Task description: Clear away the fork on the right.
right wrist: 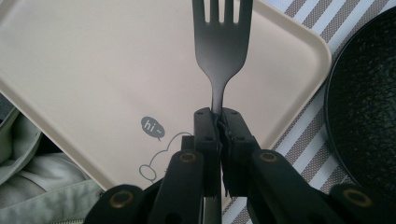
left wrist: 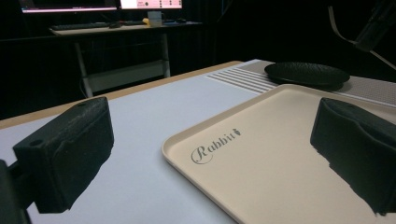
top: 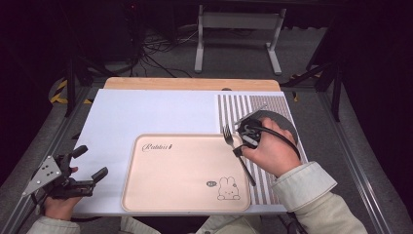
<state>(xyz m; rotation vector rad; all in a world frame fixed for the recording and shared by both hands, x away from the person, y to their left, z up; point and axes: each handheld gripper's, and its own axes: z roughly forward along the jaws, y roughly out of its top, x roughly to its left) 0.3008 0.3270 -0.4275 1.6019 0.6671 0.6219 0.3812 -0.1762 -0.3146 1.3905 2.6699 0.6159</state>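
Note:
A black fork (top: 239, 155) (right wrist: 219, 51) is held above the right edge of the beige tray (top: 165, 170) (right wrist: 93, 70), tines pointing away from the person. My right gripper (top: 238, 150) (right wrist: 219, 116) is shut on its neck, just below the tines. The handle runs back under the hand. My left gripper (top: 92, 161) (left wrist: 210, 154) rests open at the table's left front edge, its pads (left wrist: 70, 149) wide apart with nothing between them, facing the tray (left wrist: 280, 154).
A black plate (top: 277, 124) (left wrist: 306, 73) (right wrist: 364, 107) sits on the striped placemat (top: 234, 109) (right wrist: 303, 135) right of the tray. A white mat (top: 146, 112) covers the table. The tray bears a rabbit drawing (top: 228, 189) near its front right corner.

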